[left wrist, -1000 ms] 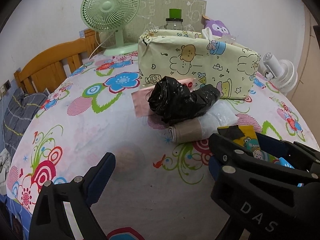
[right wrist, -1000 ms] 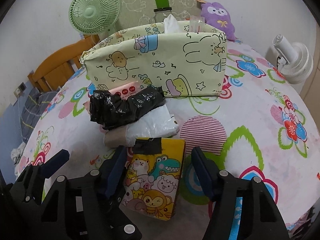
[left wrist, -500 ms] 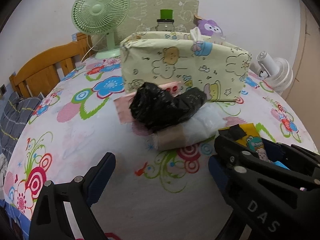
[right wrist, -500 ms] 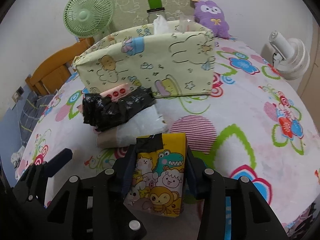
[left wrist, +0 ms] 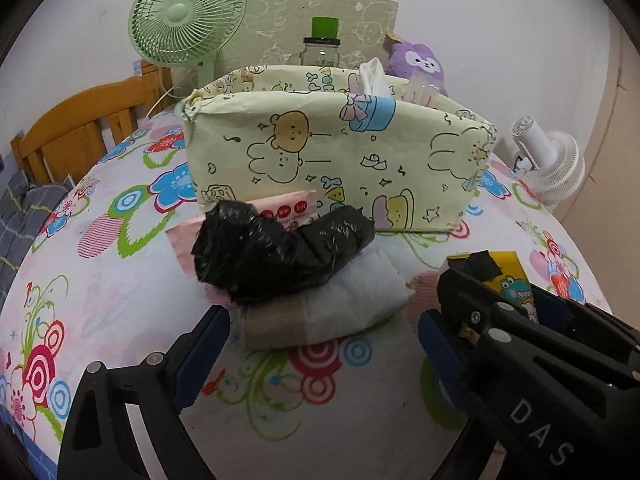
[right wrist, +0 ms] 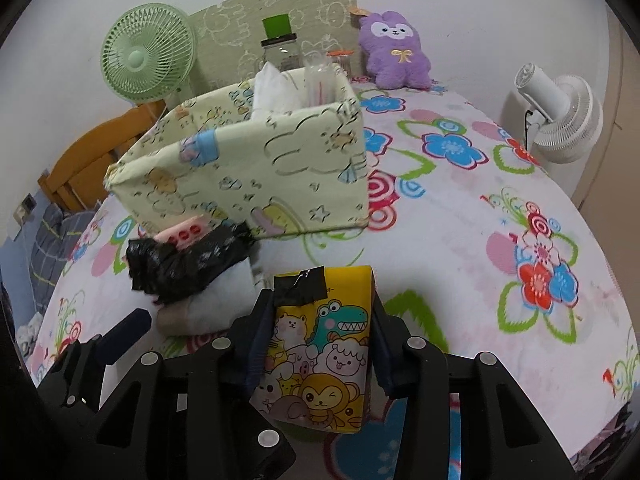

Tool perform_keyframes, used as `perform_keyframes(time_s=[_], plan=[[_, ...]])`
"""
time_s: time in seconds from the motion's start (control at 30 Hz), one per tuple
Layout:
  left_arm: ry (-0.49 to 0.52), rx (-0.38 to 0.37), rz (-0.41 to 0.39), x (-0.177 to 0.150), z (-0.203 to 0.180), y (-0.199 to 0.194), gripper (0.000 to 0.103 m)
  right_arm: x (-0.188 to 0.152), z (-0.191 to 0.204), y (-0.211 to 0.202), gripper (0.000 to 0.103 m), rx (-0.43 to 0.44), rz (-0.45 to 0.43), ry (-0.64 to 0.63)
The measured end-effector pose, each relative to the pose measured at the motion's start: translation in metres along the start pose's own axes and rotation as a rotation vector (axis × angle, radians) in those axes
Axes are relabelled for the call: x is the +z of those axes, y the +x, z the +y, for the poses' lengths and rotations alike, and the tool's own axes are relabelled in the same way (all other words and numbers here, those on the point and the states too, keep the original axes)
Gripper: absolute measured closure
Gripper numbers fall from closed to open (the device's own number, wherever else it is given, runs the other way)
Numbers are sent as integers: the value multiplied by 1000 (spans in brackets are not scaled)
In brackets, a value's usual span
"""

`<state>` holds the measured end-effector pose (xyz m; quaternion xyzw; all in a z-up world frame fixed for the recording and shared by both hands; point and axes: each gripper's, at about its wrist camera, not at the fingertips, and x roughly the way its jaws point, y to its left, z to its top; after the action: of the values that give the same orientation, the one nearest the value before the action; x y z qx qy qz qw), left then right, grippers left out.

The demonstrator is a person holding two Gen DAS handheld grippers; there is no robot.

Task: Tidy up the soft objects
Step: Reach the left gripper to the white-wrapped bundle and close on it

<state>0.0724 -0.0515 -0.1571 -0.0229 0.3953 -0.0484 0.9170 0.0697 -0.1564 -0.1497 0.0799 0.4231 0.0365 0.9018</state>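
**Right gripper now clamped on yellow pack**

Right gripper (right wrist: pixel 318 336), spread a second ago, now pinches the yellow cartoon pack (right wrist: pixel 320 356) at lower centre (lift looks next). Left gripper (left wrist: pixel 320 344) spread, hovering before the black bag (left wrist: pixel 280 248). Fabric bin (right wrist: pixel 248 160) sits upper centre; open cloth to its right.

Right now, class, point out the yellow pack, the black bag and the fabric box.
yellow pack (right wrist: pixel 320 344), right wrist view, printed front.
black bag (left wrist: pixel 276 252), left wrist view, middle.
fabric box (left wrist: pixel 340 160), left wrist view, front wall.

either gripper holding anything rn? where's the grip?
The right gripper is shut on the yellow cartoon packet, one finger on each long side edge, near its taped top. The left gripper is open, holding nothing.
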Motion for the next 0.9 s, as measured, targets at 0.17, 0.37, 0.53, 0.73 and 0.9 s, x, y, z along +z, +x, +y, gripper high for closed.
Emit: perform_keyframes(time_s=[0.17,0.37,0.53,0.73,0.9], plan=[[-31,15,17,7,-5,9,7,9,-6,3,57,1,-9,-13],[-43,17,46,13,-11,16,7,17,-13,7,57,11,-7,-18],[-23,39,76,16,-18,22,7,18,-19,14,57,26,13,-9],[-16,62,97,16,-19,27,9,17,-22,21,57,41,29,1],[1,75,86,14,-22,25,19,15,-23,25,57,61,47,11]])
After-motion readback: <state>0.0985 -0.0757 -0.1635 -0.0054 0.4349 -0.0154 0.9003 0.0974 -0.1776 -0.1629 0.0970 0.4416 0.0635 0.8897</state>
